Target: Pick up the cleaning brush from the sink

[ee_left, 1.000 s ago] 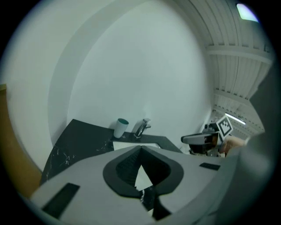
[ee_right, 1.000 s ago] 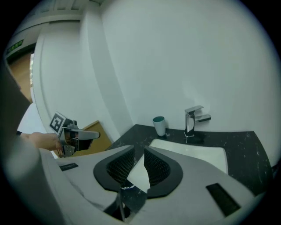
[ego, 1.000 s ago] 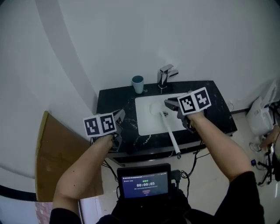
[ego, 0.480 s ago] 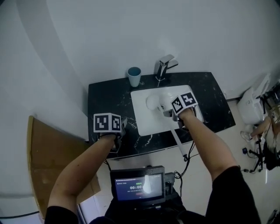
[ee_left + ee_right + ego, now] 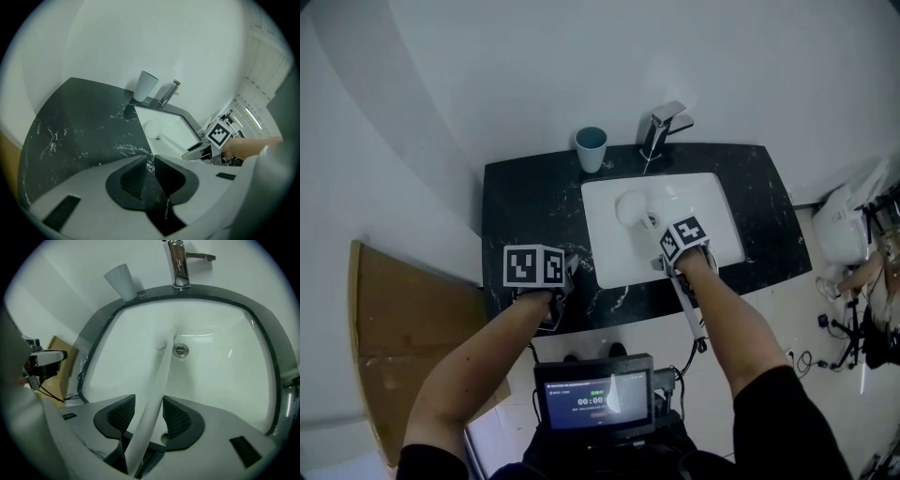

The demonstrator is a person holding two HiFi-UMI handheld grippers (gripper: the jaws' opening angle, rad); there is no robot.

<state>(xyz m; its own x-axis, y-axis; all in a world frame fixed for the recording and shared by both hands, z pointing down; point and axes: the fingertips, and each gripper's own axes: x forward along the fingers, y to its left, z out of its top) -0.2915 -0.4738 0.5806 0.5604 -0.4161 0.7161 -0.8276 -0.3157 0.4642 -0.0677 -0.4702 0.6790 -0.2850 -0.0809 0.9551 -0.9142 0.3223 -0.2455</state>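
The right gripper (image 5: pixel 149 411) points down into a white sink (image 5: pixel 225 333), its dark ribbed jaws apart. The cleaning brush's white handle (image 5: pixel 157 380) runs up between them, with a gap on the left side, to its head (image 5: pixel 161 336) just left of the drain (image 5: pixel 181 350). On the dark counter (image 5: pixel 101 329) behind stand a chrome faucet (image 5: pixel 178 263) and a pale cup (image 5: pixel 121 281).

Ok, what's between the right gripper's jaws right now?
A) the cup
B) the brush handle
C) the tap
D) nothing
B: the right gripper view shows the white brush handle running between the open jaws of the right gripper.
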